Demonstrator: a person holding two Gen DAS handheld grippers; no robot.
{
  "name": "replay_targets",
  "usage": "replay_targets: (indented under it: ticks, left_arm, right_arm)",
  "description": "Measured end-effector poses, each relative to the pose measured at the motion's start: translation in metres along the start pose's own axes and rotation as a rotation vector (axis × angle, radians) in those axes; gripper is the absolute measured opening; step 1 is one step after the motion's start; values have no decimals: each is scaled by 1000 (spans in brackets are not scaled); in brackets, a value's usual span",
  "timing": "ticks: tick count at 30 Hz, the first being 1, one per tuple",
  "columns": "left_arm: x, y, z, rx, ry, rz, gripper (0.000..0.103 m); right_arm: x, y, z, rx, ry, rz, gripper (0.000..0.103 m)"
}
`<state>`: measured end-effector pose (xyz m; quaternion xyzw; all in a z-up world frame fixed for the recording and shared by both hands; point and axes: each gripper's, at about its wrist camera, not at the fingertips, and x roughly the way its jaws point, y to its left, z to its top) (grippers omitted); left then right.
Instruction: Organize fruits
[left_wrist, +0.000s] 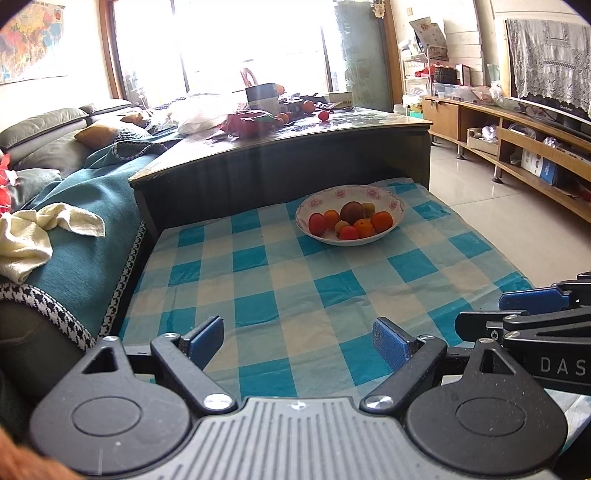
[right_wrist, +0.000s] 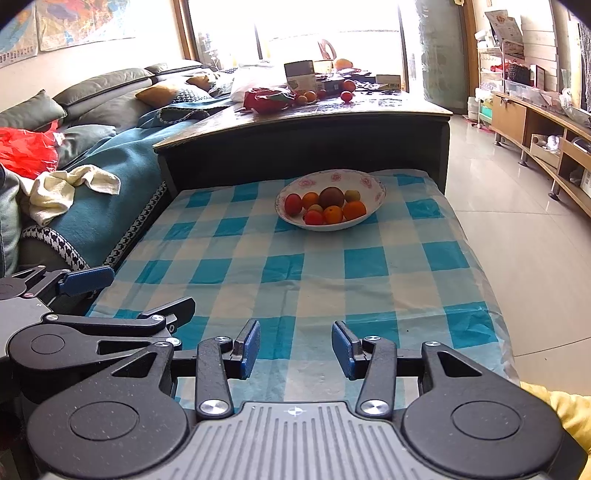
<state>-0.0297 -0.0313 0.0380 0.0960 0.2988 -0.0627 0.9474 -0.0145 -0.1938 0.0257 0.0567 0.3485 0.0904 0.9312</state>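
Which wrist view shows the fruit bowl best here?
The right wrist view: the fruit bowl sits nearer the centre line, its whole rim showing. The left wrist view shows the same bowl whole too, but off to the right.

White letters "DAS" on the black body of the right gripper (left_wrist: 532, 317) at the frame's right edge, cut off there, small print on the television (left_wrist: 554, 110) bezel too small to read

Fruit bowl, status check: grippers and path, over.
Left gripper and right gripper both open, empty, low over the checked cloth. Fruit bowl at the far end, fruits inside. Nothing in between.
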Motion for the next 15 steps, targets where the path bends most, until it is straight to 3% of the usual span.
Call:
replay_targets:
  ticks: [15]
  left_arm:
    - [5,4,1,-25,39,-6,101]
  right_arm:
    - [0,-1,-1,8,-4,1,42]
